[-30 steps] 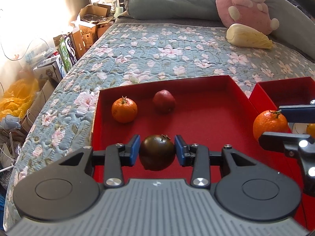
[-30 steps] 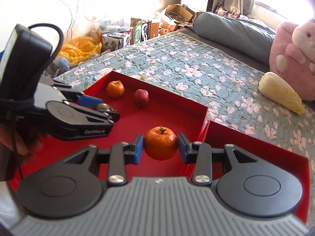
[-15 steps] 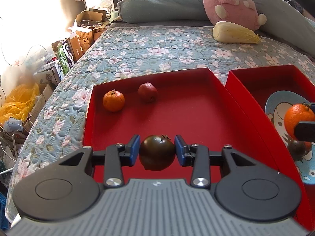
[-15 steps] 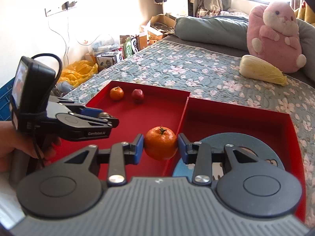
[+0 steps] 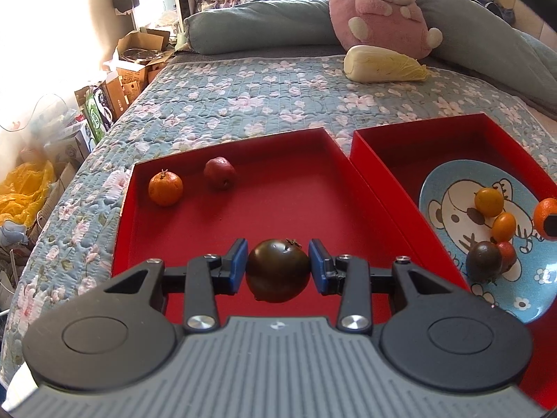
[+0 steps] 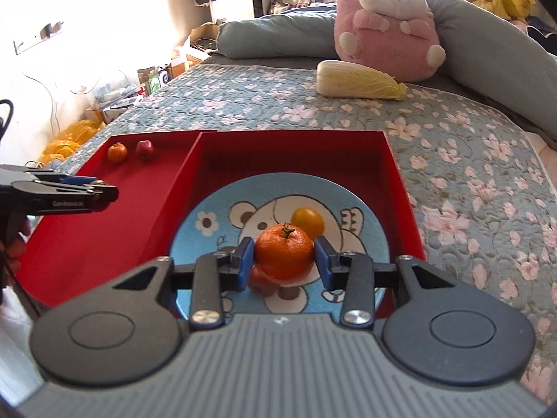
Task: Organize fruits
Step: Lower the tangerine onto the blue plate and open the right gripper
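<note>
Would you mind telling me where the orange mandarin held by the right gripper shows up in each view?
Left wrist view: the round orange mandarin sits at the far right edge, over the blue cartoon plate.
Right wrist view: the mandarin is centre, between the right gripper's fingers.
Shared landmark: the pink plush rabbit.

The right gripper has carried its tangerine from the left box to above the plate.

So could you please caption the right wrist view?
Right gripper holds a mandarin above the cartoon plate.
</note>
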`<state>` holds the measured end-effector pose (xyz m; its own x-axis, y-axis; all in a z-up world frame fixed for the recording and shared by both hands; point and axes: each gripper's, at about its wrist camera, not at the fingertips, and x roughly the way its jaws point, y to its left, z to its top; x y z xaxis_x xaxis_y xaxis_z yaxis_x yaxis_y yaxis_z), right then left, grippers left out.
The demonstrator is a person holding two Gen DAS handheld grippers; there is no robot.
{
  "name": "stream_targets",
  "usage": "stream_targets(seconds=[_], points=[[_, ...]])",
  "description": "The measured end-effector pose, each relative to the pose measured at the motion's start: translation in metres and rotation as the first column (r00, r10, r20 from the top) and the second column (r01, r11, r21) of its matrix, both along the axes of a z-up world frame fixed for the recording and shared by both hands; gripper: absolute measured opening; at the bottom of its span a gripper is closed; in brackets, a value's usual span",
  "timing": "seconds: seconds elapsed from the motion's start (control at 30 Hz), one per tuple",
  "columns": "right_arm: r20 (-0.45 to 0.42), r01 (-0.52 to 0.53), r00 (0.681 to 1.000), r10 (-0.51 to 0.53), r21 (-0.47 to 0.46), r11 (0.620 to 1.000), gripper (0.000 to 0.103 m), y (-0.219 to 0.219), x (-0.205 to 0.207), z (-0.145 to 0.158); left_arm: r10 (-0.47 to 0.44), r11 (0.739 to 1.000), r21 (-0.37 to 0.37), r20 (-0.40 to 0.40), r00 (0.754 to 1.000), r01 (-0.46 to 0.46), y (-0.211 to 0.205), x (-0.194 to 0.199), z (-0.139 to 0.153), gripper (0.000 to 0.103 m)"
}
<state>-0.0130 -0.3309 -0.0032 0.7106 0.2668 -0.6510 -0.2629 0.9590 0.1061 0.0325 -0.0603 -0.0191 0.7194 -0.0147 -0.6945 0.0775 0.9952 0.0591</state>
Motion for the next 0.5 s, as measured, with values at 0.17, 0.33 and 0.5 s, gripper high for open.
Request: stream_targets(seconds=[0.17, 0.33, 0.5], points=[[-0.007, 0.004, 1.000, -0.003, 0.009, 1.000, 0.041, 0.002, 0.008, -0.004, -0.031, 1.000, -0.002, 0.004, 1.000, 0.031, -0.011, -0.001, 0.000, 0.044], [-0.003, -0.044, 0.999, 0.044, -0.002, 0.999, 0.041, 0.028, 0.035, -0.004, -0.041, 0.999, 0.000, 0.003, 0.999, 0.041, -0.014, 0.001, -0.002, 0.044], [-0.026, -0.079, 0.997, 0.077, -0.064, 0.995, 0.041, 0.055, 0.061, -0.018, -0.031, 0.999, -0.009, -0.005, 1.000, 0.031, -0.009, 0.004, -0.004, 0.044]])
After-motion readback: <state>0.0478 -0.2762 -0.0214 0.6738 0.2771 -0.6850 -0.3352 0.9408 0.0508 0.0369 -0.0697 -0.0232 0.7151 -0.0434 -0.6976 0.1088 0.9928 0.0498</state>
